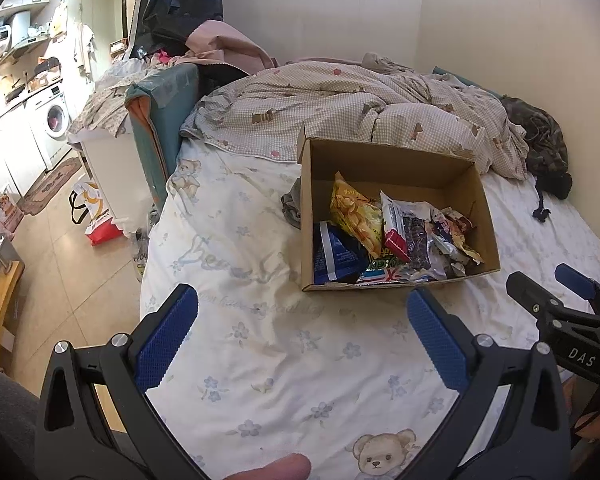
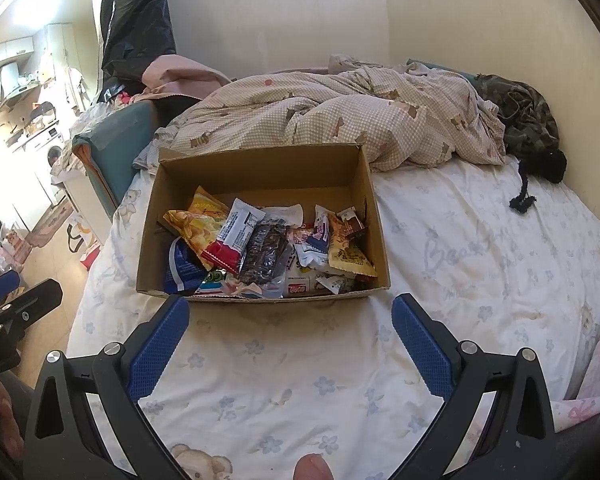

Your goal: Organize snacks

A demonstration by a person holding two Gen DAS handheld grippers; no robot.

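With the fingers of both the left gripper [image 1: 302, 328] and the right gripper [image 2: 290, 330] spread wide and empty above the bed, near the open brown cardboard box [image 2: 260, 172] where the mixed snack packets [image 2: 268, 248] lie, I would lower one gripper straight over a top packet and pinch only its edge.

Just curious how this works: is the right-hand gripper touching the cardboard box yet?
Apart. In the right wrist view the right gripper is open, and bedsheet shows between its blue fingertips and the cardboard box.
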